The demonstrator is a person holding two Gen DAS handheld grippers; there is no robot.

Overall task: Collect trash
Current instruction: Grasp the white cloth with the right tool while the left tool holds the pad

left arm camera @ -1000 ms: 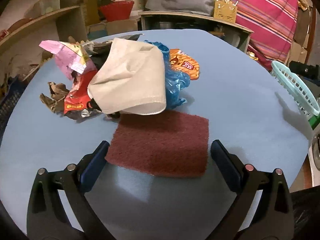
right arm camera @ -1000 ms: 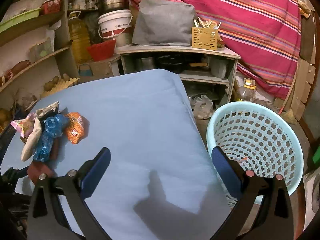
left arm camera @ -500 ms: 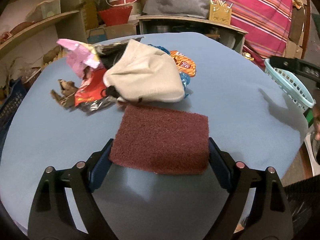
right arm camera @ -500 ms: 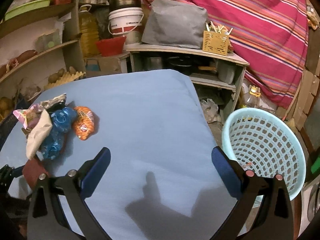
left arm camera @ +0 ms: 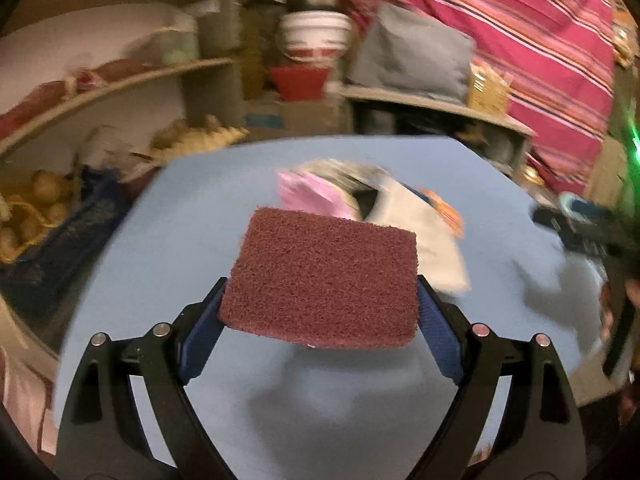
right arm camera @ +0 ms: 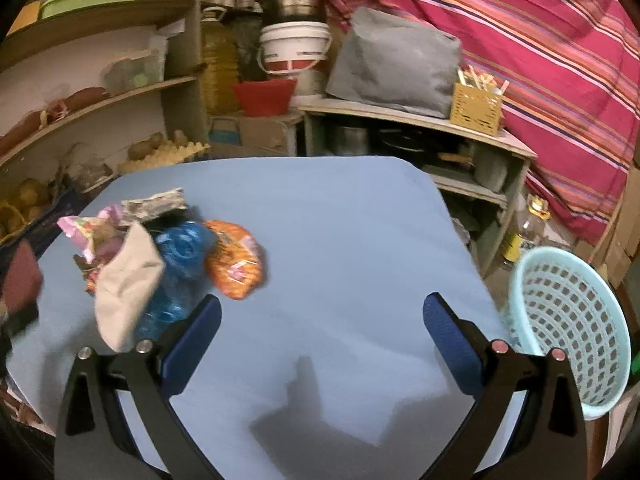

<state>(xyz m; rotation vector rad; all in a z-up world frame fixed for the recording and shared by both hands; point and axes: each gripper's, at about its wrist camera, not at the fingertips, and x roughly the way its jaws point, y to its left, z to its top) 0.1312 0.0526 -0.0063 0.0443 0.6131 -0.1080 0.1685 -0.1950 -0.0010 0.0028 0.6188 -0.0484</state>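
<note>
My left gripper [left arm camera: 318, 310] is shut on a maroon scouring pad [left arm camera: 320, 276], held by its two side edges and lifted above the blue table [left arm camera: 168, 264]. Behind the pad lies the trash pile: a pink wrapper [left arm camera: 308, 194] and a beige cloth [left arm camera: 424, 240]. The right wrist view shows the same pile: beige cloth [right arm camera: 126, 284], crushed blue bottle [right arm camera: 176, 276], orange snack bag [right arm camera: 236, 266], pink wrapper [right arm camera: 86, 230]. My right gripper [right arm camera: 320, 318] stands open over bare table to the right of the pile. The maroon pad [right arm camera: 20, 278] shows at that view's left edge.
A light blue perforated basket [right arm camera: 572, 320] stands off the table's right edge. Shelves with jars, a white bucket [right arm camera: 294, 48] and a red bowl [right arm camera: 264, 96] line the back. A striped pink cloth [right arm camera: 540, 40] hangs at the right. Potatoes fill a crate [left arm camera: 36, 204] at left.
My left gripper closed on the maroon pad and lifted it off the table. My right gripper shifted left toward the pile, so the basket slid to the right edge of its view.
</note>
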